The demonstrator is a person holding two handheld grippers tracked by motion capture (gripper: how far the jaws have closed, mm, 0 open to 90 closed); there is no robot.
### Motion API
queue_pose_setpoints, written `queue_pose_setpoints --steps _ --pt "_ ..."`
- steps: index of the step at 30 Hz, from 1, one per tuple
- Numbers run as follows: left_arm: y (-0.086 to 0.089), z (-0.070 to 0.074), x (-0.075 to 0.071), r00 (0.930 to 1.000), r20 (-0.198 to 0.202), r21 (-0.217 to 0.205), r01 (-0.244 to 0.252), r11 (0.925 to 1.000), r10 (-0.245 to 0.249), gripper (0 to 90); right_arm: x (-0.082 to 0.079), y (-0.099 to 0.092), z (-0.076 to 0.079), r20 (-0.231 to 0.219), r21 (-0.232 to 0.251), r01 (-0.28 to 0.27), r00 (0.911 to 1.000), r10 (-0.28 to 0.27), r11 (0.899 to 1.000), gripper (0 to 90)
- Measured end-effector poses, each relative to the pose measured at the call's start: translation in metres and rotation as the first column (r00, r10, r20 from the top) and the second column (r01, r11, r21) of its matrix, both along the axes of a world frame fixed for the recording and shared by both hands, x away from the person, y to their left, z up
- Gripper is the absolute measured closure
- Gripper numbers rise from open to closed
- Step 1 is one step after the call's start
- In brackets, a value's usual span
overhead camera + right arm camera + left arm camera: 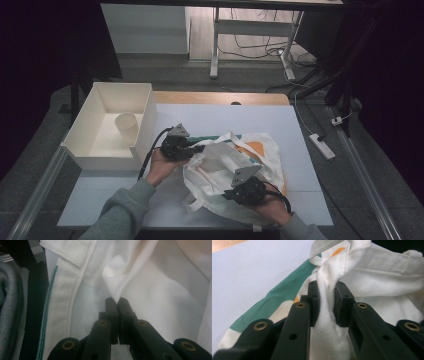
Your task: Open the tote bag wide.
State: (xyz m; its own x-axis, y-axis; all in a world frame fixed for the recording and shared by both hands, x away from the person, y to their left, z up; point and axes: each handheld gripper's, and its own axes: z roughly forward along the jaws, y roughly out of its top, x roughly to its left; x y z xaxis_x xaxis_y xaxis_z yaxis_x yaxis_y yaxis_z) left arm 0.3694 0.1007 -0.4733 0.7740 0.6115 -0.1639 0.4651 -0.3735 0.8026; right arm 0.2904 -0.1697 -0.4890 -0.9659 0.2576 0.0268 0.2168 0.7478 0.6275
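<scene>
Tote bag (235, 165) (white cloth), pinched by left gripper (327, 302), right gripper (117, 306) clamped on fabric

Dim room with dark edges, brighter strip of floor at the back, pale rectangular table top (210, 120) softly lit; close gripper views slightly soft, no glare.

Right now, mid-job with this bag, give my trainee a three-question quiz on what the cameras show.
1. True or false: the left gripper pinches a bunched fold of the cloth bag.
2. What stands inside the white bin? A) a paper cup B) a bottle C) a spoon
3. How do the right gripper jaws stand?

Key: 1 true. 2 A, the paper cup. 3 Shut, nipping a pinch of the bag's white cloth.
</scene>
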Motion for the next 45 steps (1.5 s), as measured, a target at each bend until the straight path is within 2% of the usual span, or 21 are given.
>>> queue_pose_setpoints --steps 4,10,17,24,26,29,32,37,41,43,45 --pt "0.0 -0.002 0.001 1.0 -0.007 0.001 -0.001 1.0 0.001 76.5 0.001 0.002 -0.005 -0.003 -0.017 -0.006 1.0 0.006 1.0 89.0" --pt "-0.001 -0.005 0.002 0.9998 -0.022 0.003 0.004 1.0 -0.003 76.4 0.005 0.001 -0.009 -0.027 -0.014 -0.007 0.9996 0.007 1.0 88.8" --pt "-0.002 -0.004 0.0 0.9998 -0.012 0.014 0.016 0.9998 -0.016 75.7 0.006 0.0 -0.01 -0.022 0.0 -0.016 0.9996 0.016 1.0 86.8" --pt "-0.001 -0.004 0.0 0.9994 -0.019 0.012 0.028 0.9995 -0.028 75.4 0.006 0.0 -0.01 -0.024 0.002 -0.019 0.9995 0.019 1.0 84.4" --pt "-0.001 -0.002 -0.002 0.9993 -0.001 0.019 0.037 0.9991 -0.037 72.9 0.006 0.0 -0.008 -0.024 0.014 -0.016 0.9996 0.016 1.0 80.8" --pt "0.0 0.004 -0.007 0.9984 0.041 0.029 0.039 0.9988 -0.04 64.3 0.006 -0.002 -0.002 -0.019 0.061 -0.008 0.9998 0.009 0.998 74.1" --pt "0.002 0.012 -0.014 0.9958 0.08 0.06 0.039 0.9974 -0.044 57.1 0.004 -0.005 0.008 0.007 0.122 0.014 0.9999 -0.015 0.992 65.5" --pt "0.005 0.024 -0.023 0.9932 0.107 0.052 0.039 0.9979 -0.045 51.3 0.006 -0.011 0.022 0.074 0.183 0.078 0.993 -0.093 0.98 55.3" --pt "0.009 0.036 -0.031 0.9891 0.147 0.031 0.004 0.9995 -0.009 46.2 0.01 -0.016 0.032 0.13 0.184 0.143 0.9772 -0.168 0.972 51.5" --pt "0.012 0.042 -0.035 0.989 0.147 0.012 0.013 0.9998 -0.014 46.2 0.011 -0.017 0.033 0.161 0.17 0.163 0.9684 -0.19 0.972 50.9" --pt "0.013 0.047 -0.039 0.9897 0.136 0.007 0.044 0.999 -0.045 46.2 0.013 -0.018 0.033 0.176 0.15 0.174 0.9642 -0.199 0.973 50.3"
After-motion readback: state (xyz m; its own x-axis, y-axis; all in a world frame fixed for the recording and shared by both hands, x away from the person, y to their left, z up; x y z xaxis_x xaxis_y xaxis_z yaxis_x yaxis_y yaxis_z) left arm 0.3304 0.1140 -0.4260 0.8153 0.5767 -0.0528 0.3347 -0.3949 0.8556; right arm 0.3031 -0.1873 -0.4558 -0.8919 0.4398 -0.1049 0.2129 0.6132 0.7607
